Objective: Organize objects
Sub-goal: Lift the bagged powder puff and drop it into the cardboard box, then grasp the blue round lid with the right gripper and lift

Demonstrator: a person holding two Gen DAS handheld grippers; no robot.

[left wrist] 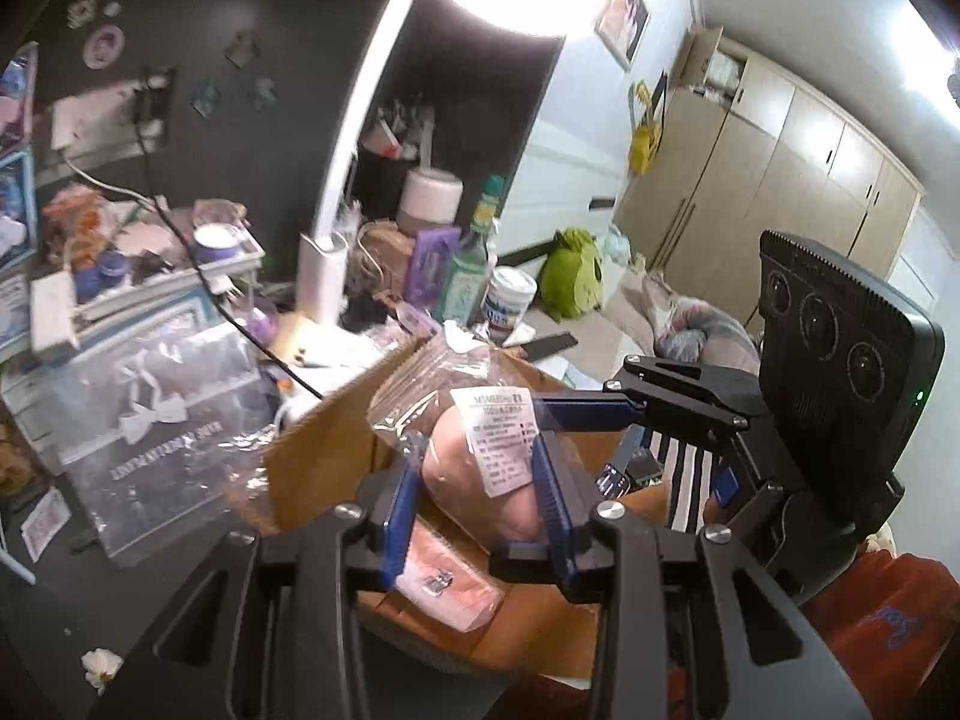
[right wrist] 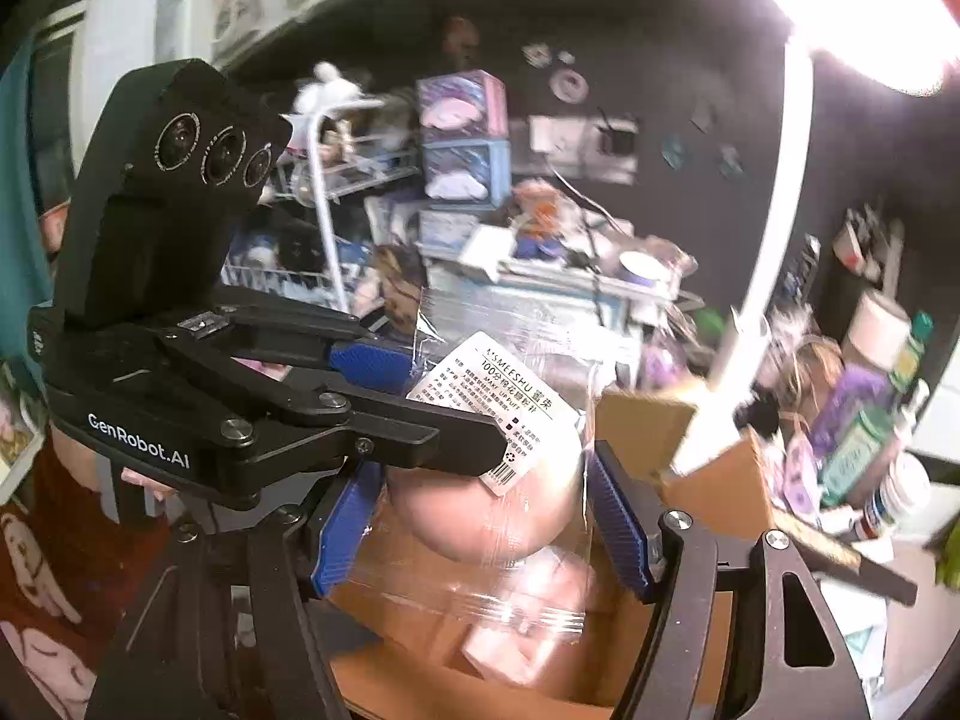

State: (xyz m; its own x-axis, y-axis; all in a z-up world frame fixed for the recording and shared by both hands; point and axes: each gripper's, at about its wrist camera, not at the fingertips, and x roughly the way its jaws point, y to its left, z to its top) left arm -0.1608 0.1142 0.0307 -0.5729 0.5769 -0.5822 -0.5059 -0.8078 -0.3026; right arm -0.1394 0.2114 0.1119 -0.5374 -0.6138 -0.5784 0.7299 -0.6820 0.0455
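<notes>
The bagged pink puff [left wrist: 474, 468], a round pink item sealed in a clear packet with a white printed label, is hanging above the open cardboard box [left wrist: 336, 438] and is lying between the blue pads of both tools at once. The left gripper [left wrist: 480, 492] is clamping the packet from either side, its pads pressing on the pink bulge. The right gripper [right wrist: 480, 525] is standing with its jaws spread to either side of the same packet [right wrist: 498, 498], the pads not visibly touching it, so it appears to be merely flanking the item. Below the left claw, a flat pink packet [left wrist: 447, 582] is already lying on the box floor, suggesting one item is stowed. Beyond the claws, the desk is carrying a white lamp [left wrist: 327, 276], a green bottle [left wrist: 471, 264] and much loose clutter, so most sorting is probably remaining.
</notes>
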